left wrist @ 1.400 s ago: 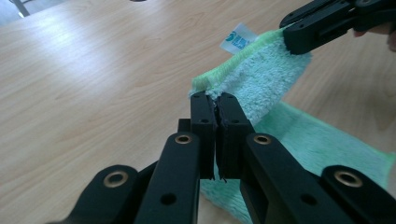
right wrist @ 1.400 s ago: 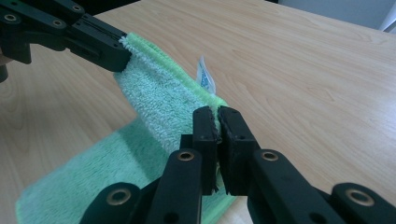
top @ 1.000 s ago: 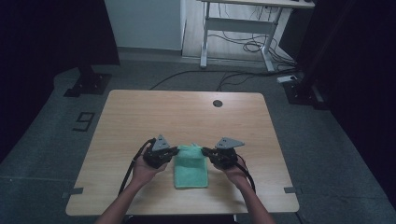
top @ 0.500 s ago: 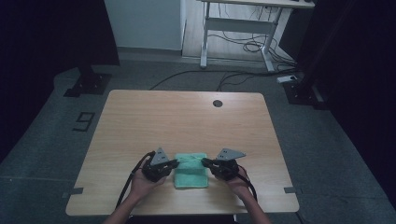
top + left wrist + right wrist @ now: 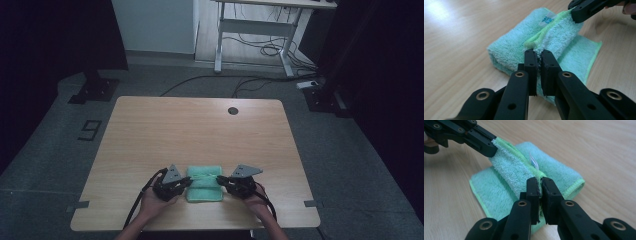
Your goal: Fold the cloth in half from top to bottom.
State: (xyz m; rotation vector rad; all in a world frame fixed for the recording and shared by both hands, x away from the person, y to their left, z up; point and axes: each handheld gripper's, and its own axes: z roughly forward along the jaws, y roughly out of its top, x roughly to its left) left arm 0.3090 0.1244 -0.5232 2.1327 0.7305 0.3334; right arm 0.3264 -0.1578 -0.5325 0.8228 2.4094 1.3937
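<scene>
A green terry towel (image 5: 204, 186) lies folded near the table's front edge, with a white label (image 5: 547, 19) on its raised fold. My left gripper (image 5: 189, 181) is shut on the left end of the towel's light-green hem (image 5: 534, 44); its jaws have just eased open slightly, the hem still pinched. My right gripper (image 5: 220, 180) is shut on the hem's other end (image 5: 537, 173). The strip of towel (image 5: 507, 166) stretches between both grippers, lifted a little above the layers below. In the left gripper view my right gripper (image 5: 579, 11) is at top right.
The wooden table (image 5: 200, 130) has a round cable hole (image 5: 232, 110) near its far edge. A desk frame (image 5: 255, 35) with cables stands on the floor beyond. Dark stands (image 5: 95, 87) flank the table's far corners.
Both hands have come toward the table's front edge and sunk lower, drawing the towel's pinched edge along with them. The towel now lies shorter, folded over itself.
</scene>
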